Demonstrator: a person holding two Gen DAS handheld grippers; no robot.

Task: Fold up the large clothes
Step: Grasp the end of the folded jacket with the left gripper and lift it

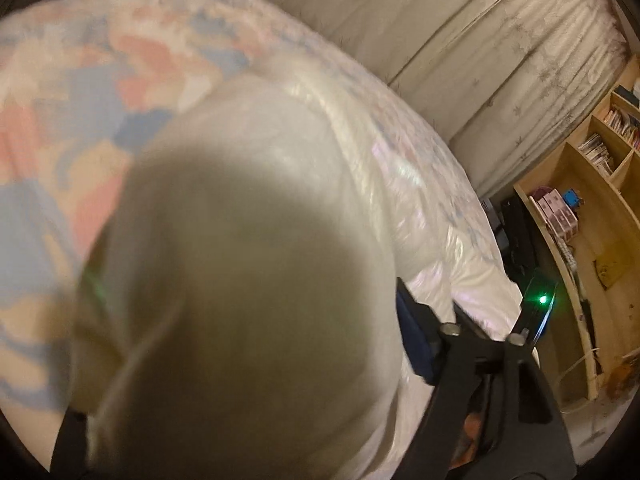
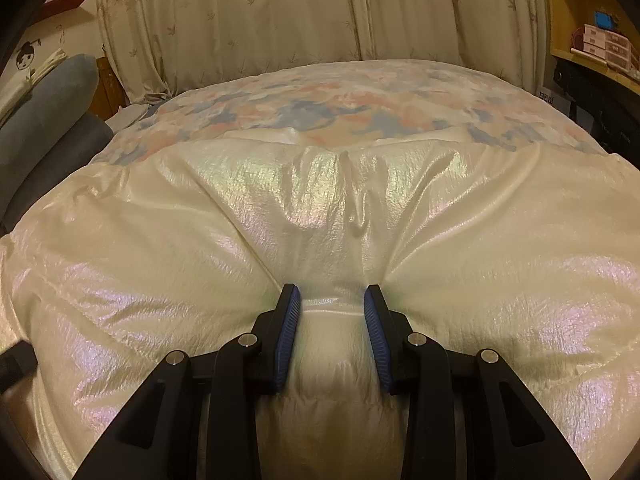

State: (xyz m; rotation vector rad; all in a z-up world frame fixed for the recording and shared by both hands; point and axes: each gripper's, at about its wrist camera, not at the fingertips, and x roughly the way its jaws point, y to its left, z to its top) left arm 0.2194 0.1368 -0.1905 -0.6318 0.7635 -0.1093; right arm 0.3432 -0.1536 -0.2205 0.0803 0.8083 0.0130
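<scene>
A puffy white jacket (image 2: 400, 216) with a shiny shell lies spread across the bed. My right gripper (image 2: 332, 300) is shut on a bunched fold of it at the near edge, and creases run out from the blue pads (image 2: 290, 336). In the left wrist view a blurred bulge of the same jacket (image 1: 248, 264) fills the space between the fingers of my left gripper (image 1: 236, 352) and comes close to the lens. Only the right blue pad (image 1: 416, 344) shows, lying against the fabric. The other pad is hidden, so whether the left gripper has a grip is unclear.
Under the jacket is a floral quilt (image 2: 340, 100) in pink and blue. Pale curtains (image 2: 280, 12) hang behind the bed. Wooden shelves (image 1: 580, 208) with boxes stand to the right, grey cushions (image 2: 48, 112) to the left. A dark device with a green light (image 1: 542, 300) sits by the bed's edge.
</scene>
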